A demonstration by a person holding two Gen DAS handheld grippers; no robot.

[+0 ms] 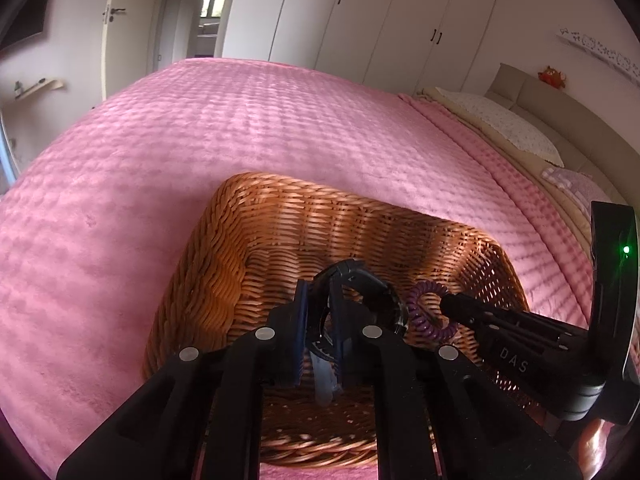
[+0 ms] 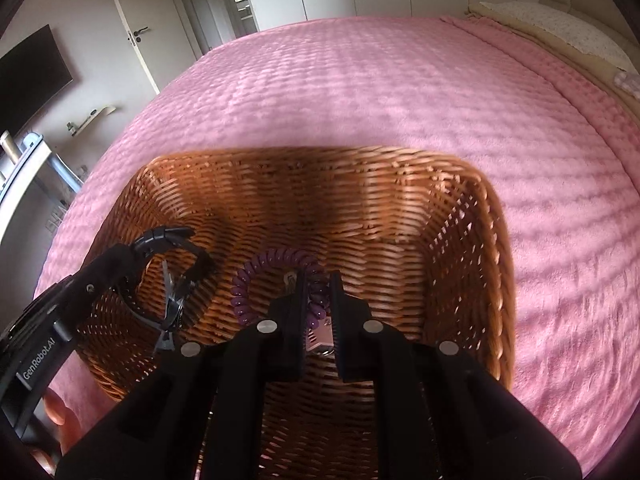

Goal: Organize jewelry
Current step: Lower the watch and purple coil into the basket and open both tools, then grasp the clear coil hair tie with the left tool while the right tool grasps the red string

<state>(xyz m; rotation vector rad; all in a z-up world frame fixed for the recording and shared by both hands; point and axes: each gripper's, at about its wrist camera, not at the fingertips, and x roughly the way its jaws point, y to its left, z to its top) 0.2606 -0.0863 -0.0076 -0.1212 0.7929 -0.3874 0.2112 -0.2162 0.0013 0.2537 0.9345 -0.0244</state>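
Note:
A brown wicker basket [image 1: 256,232] [image 2: 400,184] sits on the pink bedspread. My left gripper [image 1: 320,300] is shut on a black wristwatch [image 1: 372,280], held over the basket's inside; the watch also shows in the right wrist view [image 2: 168,240]. My right gripper [image 2: 318,292] is shut on a purple spiral bracelet [image 2: 256,268], also over the basket's inside, just right of the watch. In the left wrist view the bracelet [image 1: 424,292] hangs from the right gripper's fingertips [image 1: 452,304]. A small pale tag [image 2: 320,338] hangs between the right fingers.
The pink bedspread [image 1: 200,140] [image 2: 400,80] spreads all around the basket. Pillows [image 1: 504,124] and a beige headboard lie at the right. White wardrobes [image 1: 360,8] and a door [image 1: 116,20] stand beyond the bed. A dark screen [image 2: 28,80] hangs at the left.

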